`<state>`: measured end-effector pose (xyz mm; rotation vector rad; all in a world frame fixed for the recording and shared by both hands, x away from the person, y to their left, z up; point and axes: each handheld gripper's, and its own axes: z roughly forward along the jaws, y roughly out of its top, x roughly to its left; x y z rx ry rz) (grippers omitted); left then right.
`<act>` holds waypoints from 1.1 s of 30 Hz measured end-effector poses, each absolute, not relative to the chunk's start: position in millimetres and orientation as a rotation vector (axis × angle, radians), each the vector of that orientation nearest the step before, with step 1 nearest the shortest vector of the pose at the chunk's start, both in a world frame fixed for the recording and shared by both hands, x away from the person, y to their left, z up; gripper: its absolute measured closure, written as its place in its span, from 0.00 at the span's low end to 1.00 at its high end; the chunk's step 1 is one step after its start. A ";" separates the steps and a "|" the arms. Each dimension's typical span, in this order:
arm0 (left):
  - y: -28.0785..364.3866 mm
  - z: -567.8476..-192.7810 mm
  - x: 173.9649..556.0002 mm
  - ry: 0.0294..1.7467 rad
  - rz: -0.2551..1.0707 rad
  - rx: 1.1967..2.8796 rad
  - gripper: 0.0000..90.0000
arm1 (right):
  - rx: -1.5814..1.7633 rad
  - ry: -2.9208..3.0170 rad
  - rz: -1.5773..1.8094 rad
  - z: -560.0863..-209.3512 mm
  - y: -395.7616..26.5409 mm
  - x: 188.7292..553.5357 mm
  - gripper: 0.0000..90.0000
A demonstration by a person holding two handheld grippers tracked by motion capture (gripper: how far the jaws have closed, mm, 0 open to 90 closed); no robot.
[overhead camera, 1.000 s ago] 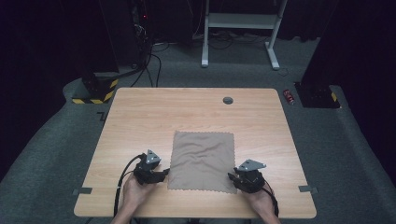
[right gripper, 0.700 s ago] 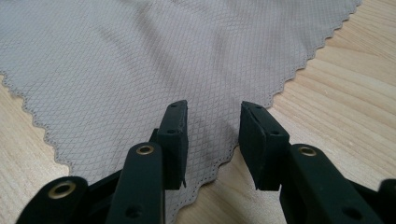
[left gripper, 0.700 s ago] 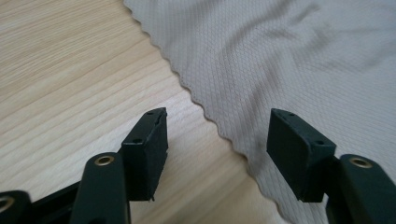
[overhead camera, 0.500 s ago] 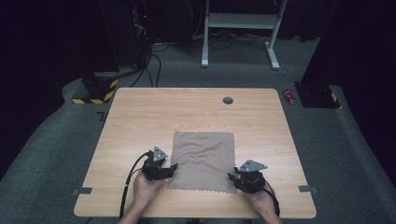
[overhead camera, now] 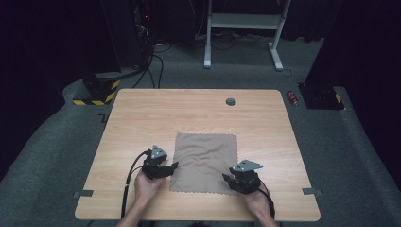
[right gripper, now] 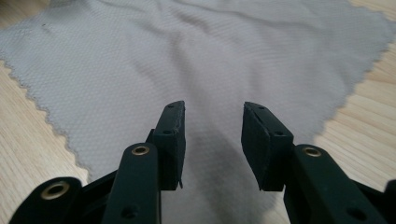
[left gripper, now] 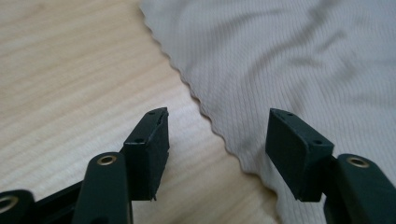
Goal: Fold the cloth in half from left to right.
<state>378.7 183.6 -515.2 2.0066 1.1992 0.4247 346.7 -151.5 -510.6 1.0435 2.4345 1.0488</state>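
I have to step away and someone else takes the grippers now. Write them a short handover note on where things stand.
Left gripper: jaws open, straddling the cloth's scalloped left edge near its near-left corner; nothing pinched.
Right gripper: jaws open, just over the cloth at its near-right corner; nothing gripped. Its jaws have just been opening.
Cloth: spread flat, slightly rippled, on the near half of the wooden table.
Done: both grippers placed at the near corners.
Left: close on the corners, then probably lift or fold the cloth.
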 end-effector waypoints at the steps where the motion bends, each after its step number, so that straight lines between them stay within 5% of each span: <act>1: 184.1 -514.0 380.7 1.204 0.420 2.001 0.44 | 1.031 2.438 1.043 -511.1 -149.0 346.9 0.66; 33: 183.5 -489.2 462.0 1.283 0.395 1.936 0.43 | 0.892 2.523 1.223 -510.1 -80.7 344.4 0.75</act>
